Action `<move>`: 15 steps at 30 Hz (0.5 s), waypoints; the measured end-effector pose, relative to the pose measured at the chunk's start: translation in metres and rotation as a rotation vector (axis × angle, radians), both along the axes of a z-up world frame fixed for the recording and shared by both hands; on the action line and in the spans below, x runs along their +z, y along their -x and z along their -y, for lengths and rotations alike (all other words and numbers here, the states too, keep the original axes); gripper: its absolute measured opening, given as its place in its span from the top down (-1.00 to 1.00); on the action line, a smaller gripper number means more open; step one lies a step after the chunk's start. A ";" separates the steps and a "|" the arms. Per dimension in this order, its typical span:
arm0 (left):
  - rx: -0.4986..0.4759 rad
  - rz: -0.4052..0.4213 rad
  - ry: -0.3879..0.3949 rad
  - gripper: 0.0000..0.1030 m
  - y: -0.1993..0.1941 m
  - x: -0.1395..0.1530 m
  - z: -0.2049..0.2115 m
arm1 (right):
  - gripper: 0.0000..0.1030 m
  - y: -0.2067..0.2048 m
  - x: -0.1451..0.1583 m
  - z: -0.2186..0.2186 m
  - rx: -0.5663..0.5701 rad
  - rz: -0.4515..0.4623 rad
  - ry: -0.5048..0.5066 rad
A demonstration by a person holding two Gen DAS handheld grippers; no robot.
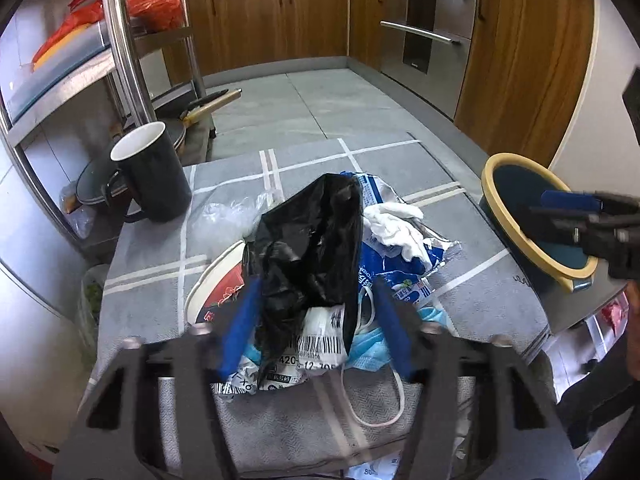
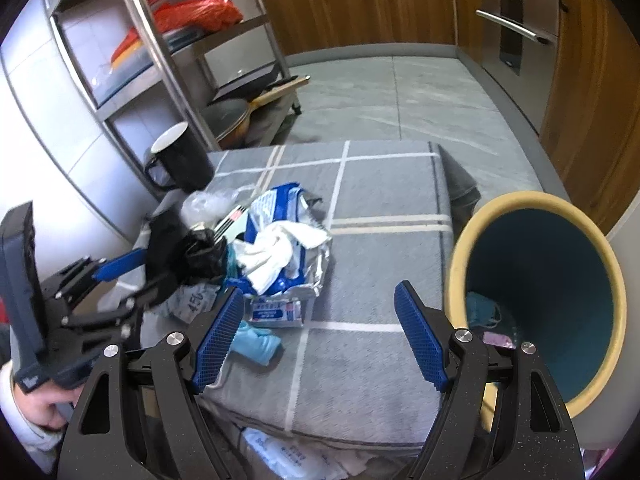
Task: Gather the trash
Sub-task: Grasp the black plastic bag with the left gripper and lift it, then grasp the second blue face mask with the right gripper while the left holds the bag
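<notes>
A heap of trash lies on the grey checked cloth [image 1: 152, 252]. On top stands a crumpled black plastic bag [image 1: 312, 240], with a blue-and-white foil wrapper [image 1: 384, 264], a white tissue [image 1: 396, 224], a blue face mask [image 1: 368, 352] and a barcoded packet [image 1: 320, 340] around it. My left gripper [image 1: 316, 282] straddles the black bag; its left pad touches the bag, its right pad stands just clear. In the right wrist view, my left gripper [image 2: 160, 268] sits at the heap's left side. My right gripper [image 2: 318, 290] is open and holds nothing, beside the teal bin [image 2: 472, 236].
The yellow-rimmed bin [image 1: 490, 168] at the table's right edge holds a blue mask [image 2: 480, 308] and a pink scrap [image 2: 498, 339]. A black mug [image 1: 156, 176] stands at the far left corner. A steel rack [image 1: 124, 40] and wooden cabinets [image 1: 272, 16] lie beyond.
</notes>
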State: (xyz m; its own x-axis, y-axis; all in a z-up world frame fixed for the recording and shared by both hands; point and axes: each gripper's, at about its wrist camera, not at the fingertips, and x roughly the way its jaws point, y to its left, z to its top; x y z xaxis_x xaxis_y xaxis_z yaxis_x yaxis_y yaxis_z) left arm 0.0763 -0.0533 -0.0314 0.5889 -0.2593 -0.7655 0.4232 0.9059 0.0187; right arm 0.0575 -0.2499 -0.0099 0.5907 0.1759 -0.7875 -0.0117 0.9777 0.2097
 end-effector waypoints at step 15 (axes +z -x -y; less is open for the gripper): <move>0.185 0.040 0.295 0.91 -0.030 0.030 -0.065 | -0.52 0.000 -0.044 -0.052 0.172 -0.100 0.003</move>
